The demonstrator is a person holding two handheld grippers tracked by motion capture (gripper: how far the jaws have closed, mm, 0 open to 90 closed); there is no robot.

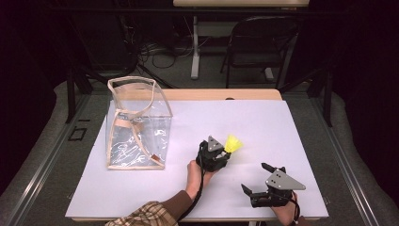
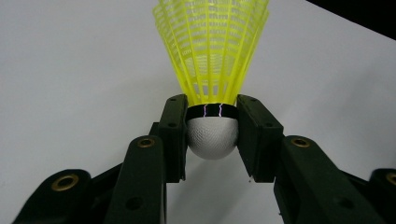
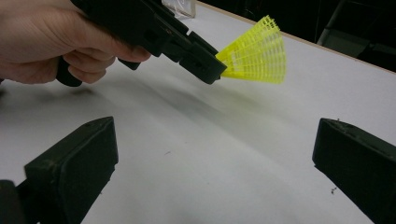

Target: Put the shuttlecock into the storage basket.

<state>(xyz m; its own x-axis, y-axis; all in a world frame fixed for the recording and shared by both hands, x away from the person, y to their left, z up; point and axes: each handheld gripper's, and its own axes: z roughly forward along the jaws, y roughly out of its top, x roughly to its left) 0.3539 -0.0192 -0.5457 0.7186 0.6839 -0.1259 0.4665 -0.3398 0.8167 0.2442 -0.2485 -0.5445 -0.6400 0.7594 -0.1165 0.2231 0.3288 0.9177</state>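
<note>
A yellow shuttlecock with a white cork head is held above the white table. My left gripper is shut on it, near the table's middle. In the left gripper view the two black pads clamp the cork at its dark band, and the yellow skirt fans away from the jaws. In the right gripper view that skirt sticks out of the left gripper's jaws, held by a hand. My right gripper rests near the table's front right with its jaws wide open and nothing between them.
A clear plastic bag with beige trim and straps stands upright at the table's left, its top open. The white table sheet lies bare between the bag and the grippers. A folding chair and cables sit on the floor beyond the far edge.
</note>
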